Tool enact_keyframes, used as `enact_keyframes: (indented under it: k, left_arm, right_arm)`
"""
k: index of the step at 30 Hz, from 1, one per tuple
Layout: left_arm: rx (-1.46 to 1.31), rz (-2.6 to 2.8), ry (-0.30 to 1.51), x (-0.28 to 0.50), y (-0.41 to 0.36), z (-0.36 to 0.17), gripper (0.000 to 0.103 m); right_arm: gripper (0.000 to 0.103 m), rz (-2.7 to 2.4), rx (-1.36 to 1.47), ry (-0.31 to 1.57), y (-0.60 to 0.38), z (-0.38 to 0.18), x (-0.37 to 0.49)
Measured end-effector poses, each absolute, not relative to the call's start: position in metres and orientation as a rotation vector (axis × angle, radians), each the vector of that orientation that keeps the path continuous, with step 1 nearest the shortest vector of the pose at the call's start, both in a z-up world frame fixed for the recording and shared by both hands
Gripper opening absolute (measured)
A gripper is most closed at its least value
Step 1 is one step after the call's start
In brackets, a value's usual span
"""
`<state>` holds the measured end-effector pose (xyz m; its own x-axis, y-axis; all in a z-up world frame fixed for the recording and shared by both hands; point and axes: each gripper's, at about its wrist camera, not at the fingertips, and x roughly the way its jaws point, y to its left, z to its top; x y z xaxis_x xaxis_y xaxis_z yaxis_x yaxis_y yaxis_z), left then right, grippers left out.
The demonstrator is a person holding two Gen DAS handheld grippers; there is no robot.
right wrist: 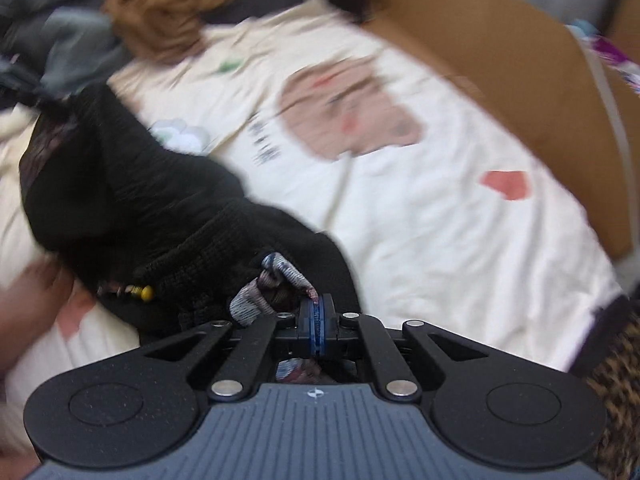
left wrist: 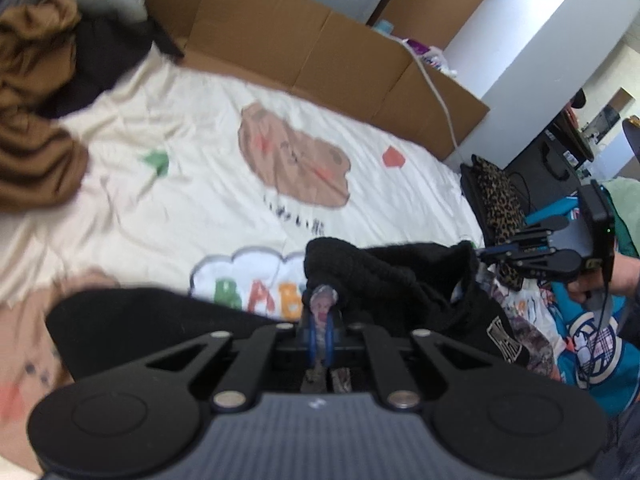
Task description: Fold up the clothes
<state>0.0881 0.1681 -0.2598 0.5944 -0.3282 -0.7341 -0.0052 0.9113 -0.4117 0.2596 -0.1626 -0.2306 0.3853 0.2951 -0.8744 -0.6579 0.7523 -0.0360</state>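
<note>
Black knit is pinched at both ends: the left gripper (left wrist: pixel 320 320) has its jaws pressed together on a printed patch of the black garment (left wrist: pixel 384 280), and the right gripper (right wrist: pixel 316 312) is clamped the same way on a patterned trim of it. Between them the garment hangs bunched above the cream bedsheet (left wrist: pixel 180 184), not yet spread flat, so by my read the folding has hardly begun; laying it out and every crease are left to do. Looking wider, a brown garment (left wrist: pixel 32 120) is heaped with dark clothes at the far corner of the bed, cardboard panels (left wrist: pixel 300 40) line the wall side, and a leopard-print item (left wrist: pixel 500 200) sits at the edge. The middle of the sheet looks open for laying down.
</note>
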Motion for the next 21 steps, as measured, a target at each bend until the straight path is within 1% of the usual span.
enact_keyframes:
  k: [6,13,17,21]
  left_arm:
    - [-0.319,-0.189,0.883,0.111,0.182,-0.241,0.004]
    - [-0.229,-0.206,0.883,0.162,0.2,-0.239,0.003]
    - [-0.233,-0.22,0.921,0.2,0.211,-0.256,0.003]
    - [-0.256,-0.227,0.979,0.237,0.218,-0.287,0.003]
  right_arm:
    - [0.0,0.5,-0.364,0.952,-0.177,-0.214,0.274]
    - [0.0,0.378,-0.265,0.937,-0.183,-0.219,0.319]
    - [0.0,0.317,-0.239,0.965,-0.184,-0.234,0.349]
    - [0.0,0.264,-0.226,1.004,-0.187,-0.256,0.377]
